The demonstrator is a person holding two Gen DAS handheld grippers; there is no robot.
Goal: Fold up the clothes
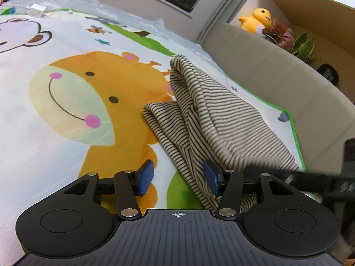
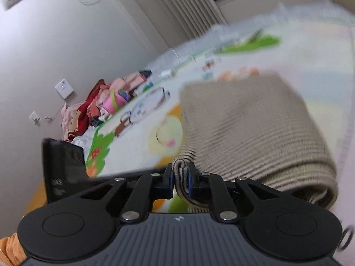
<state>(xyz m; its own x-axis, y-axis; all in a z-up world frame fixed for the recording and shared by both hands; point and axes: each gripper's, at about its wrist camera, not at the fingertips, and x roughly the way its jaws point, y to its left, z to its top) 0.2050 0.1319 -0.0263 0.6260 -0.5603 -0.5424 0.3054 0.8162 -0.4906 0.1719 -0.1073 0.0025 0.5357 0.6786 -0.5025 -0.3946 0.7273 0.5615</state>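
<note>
Striped cloth lies bunched on the cartoon play mat, near a beige padded edge. Left gripper stands apart with cloth between its blue pads, not pinched. Right gripper is clamped on a cloth fold.

The striped garment lies on the play mat, toward its right edge. Beyond that edge runs the headboard, with a plush toy and potted plants on the ledge behind it. A charger sits at the mat's far left.
</note>
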